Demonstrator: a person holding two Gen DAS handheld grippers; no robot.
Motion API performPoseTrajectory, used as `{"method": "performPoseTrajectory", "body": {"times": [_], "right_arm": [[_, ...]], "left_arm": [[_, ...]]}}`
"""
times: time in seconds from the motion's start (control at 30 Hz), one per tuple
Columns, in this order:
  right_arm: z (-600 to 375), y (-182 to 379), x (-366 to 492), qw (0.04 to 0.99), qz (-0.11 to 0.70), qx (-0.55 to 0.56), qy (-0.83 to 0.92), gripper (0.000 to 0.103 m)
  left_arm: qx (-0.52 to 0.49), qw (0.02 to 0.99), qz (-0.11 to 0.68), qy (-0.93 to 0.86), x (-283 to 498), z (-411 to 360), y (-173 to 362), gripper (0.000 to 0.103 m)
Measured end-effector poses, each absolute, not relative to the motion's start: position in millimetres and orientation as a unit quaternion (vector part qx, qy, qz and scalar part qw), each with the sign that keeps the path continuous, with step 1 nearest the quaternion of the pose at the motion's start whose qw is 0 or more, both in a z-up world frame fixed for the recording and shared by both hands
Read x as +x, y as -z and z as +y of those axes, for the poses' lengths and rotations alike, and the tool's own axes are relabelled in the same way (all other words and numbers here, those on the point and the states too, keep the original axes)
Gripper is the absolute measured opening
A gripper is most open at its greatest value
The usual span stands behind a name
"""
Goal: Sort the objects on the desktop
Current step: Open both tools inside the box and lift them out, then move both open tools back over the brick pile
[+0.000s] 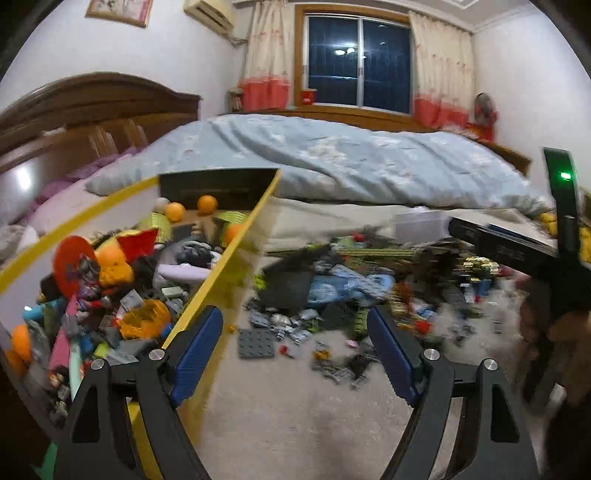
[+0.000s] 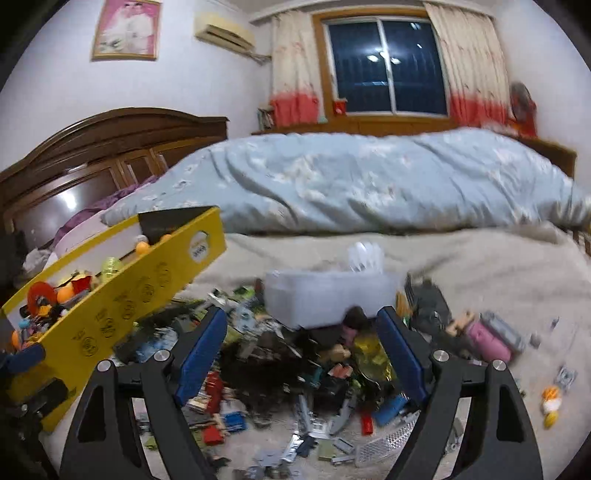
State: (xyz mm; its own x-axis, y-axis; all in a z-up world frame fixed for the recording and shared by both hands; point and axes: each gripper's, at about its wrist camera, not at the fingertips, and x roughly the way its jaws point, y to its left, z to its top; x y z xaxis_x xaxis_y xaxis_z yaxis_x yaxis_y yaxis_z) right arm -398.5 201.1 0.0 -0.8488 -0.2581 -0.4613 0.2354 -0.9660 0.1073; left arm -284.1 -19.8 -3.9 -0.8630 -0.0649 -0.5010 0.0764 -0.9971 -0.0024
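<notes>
Only right view shows tissue box [image 2: 325,295] (behind open right claw [image 2: 303,354])

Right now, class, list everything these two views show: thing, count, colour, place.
box: one, yellow, left, full of toys
balls: several, orange, inside box
pile: many mixed-colour bricks and toys, on the beige sheet
plate: one, grey, studded, front of pile
tub: one, clear plastic, behind pile
duvet: one, pale blue, on bed
headboard: one, brown, left
window: one, dark, curtains either side
picture: one, pink, wall
left fingers: two, blue pads, apart, empty
right fingers: two, blue pads, apart, empty
</notes>
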Motion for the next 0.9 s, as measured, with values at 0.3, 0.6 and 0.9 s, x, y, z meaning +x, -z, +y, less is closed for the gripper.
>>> {"method": "performPoseTrajectory", "body": {"times": [0.3, 0.6, 0.9], "right_arm": [[198, 21, -408, 0.113, -0.023, 0.258, 0.959, 0.084], [199, 16, -401, 0.131, -0.032, 0.233, 0.963, 0.047], [231, 22, -414, 0.168, -0.129, 0.252, 0.944, 0.008]], "left_arm": [[0.245, 0.014, -0.059, 0.967, -302, 20, 18, 0.082], [0.286, 0.001, -0.121, 0.951, -323, 52, 36, 0.081], [0.379, 0.001, -0.036, 0.925, -355, 25, 60, 0.048]]}}
